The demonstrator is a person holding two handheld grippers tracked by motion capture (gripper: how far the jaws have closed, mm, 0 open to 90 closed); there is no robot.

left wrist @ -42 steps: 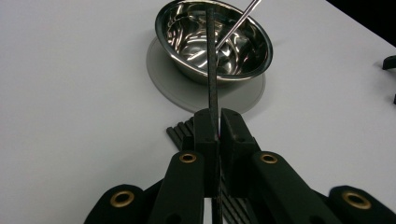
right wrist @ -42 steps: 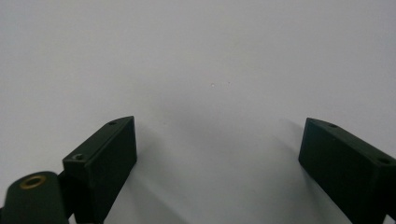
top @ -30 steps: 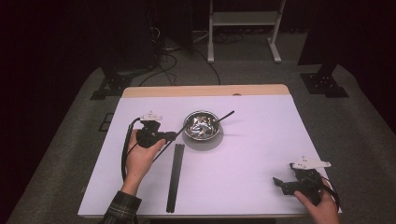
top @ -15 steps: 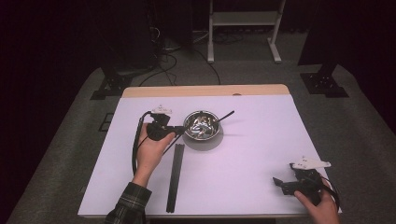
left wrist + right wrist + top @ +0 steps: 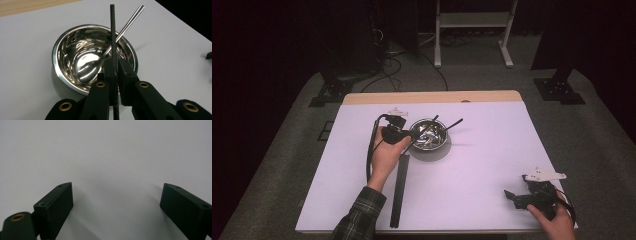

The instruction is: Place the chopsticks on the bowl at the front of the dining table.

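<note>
A shiny steel bowl [image 5: 430, 141] stands at the table's middle back, with a metal spoon [image 5: 454, 123] lying in it, handle over the far rim. My left gripper [image 5: 411, 136] is at the bowl's left edge, shut on a thin black stick [image 5: 427, 125] that slants over the bowl. In the left gripper view the stick [image 5: 112, 30] runs straight up between the closed jaws [image 5: 116, 65], crossing the spoon [image 5: 130, 17] above the bowl [image 5: 54, 58]. My right gripper [image 5: 514, 197] rests at the near right corner, open [image 5: 116, 195] over bare tabletop.
A long flat black strip [image 5: 398, 192] lies on the white table cover [image 5: 492, 150], running from the left hand toward the near edge. A bare wooden band [image 5: 432, 97] edges the table's far side. Stands and cables sit on the floor beyond.
My left gripper has moved right and a little farther away, bringing the black stick over the bowl. The right gripper has stayed put.
</note>
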